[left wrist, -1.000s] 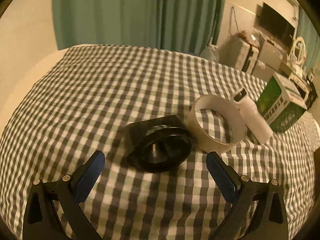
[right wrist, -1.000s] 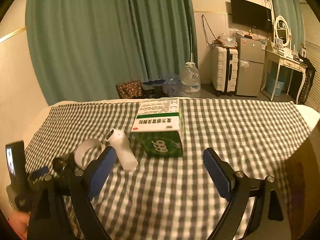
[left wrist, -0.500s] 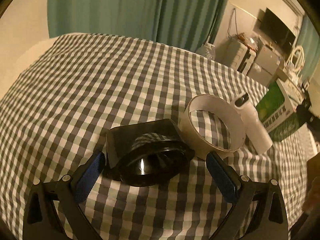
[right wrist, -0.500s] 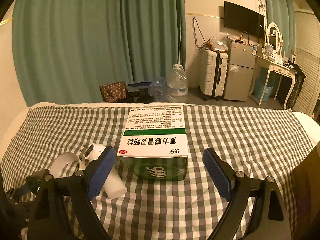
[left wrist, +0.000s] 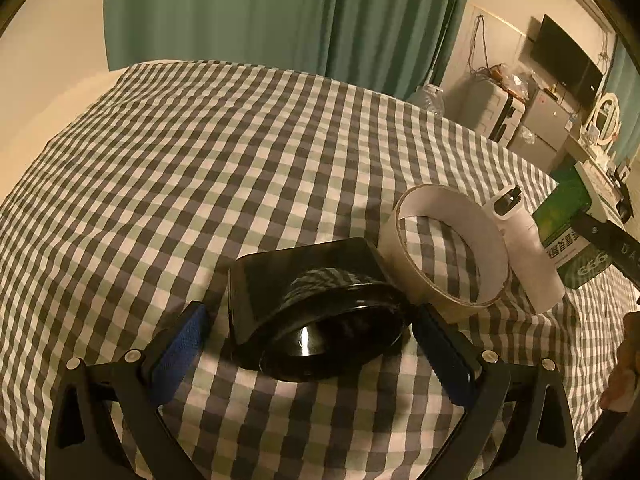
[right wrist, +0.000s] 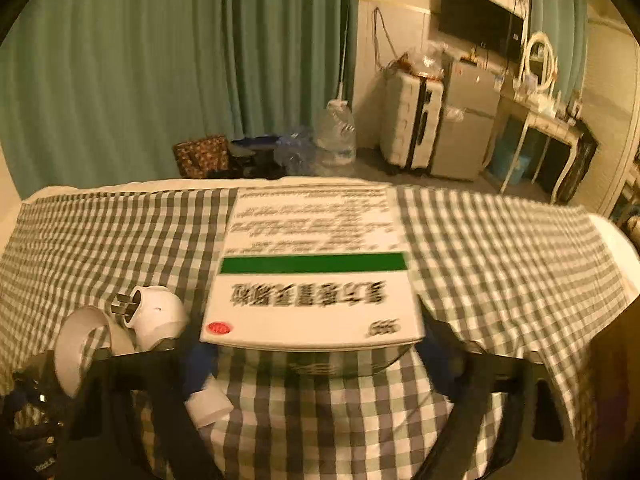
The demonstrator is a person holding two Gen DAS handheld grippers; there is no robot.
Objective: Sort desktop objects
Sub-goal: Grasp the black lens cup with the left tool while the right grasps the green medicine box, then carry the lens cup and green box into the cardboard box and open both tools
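Note:
A black tape roll [left wrist: 332,332] leans on a flat black square object [left wrist: 296,268] on the checked cloth. My left gripper [left wrist: 310,346] is open and straddles them, its blue pads [left wrist: 180,344] close beside them but apart. Right of it lie a white tape roll [left wrist: 448,248] and a white cylinder with a dark tip [left wrist: 528,256]. The green-and-white medicine box [right wrist: 316,280] lies between the fingers of my right gripper [right wrist: 318,360], whose jaws are closing. The pads sit at the box's near corners, with no clear press visible. The image is blurred.
The checked tablecloth [left wrist: 200,160] stretches far to the left and back. The white cylinder [right wrist: 156,316] and white tape roll [right wrist: 76,344] sit just left of the right gripper. Beyond the table's far edge stand a water jug [right wrist: 336,136], a suitcase [right wrist: 412,120] and green curtains.
The right gripper has moved forward and down until the medicine box is between its fingers, and its jaws have narrowed slightly. The left gripper has crept closer around the black roll.

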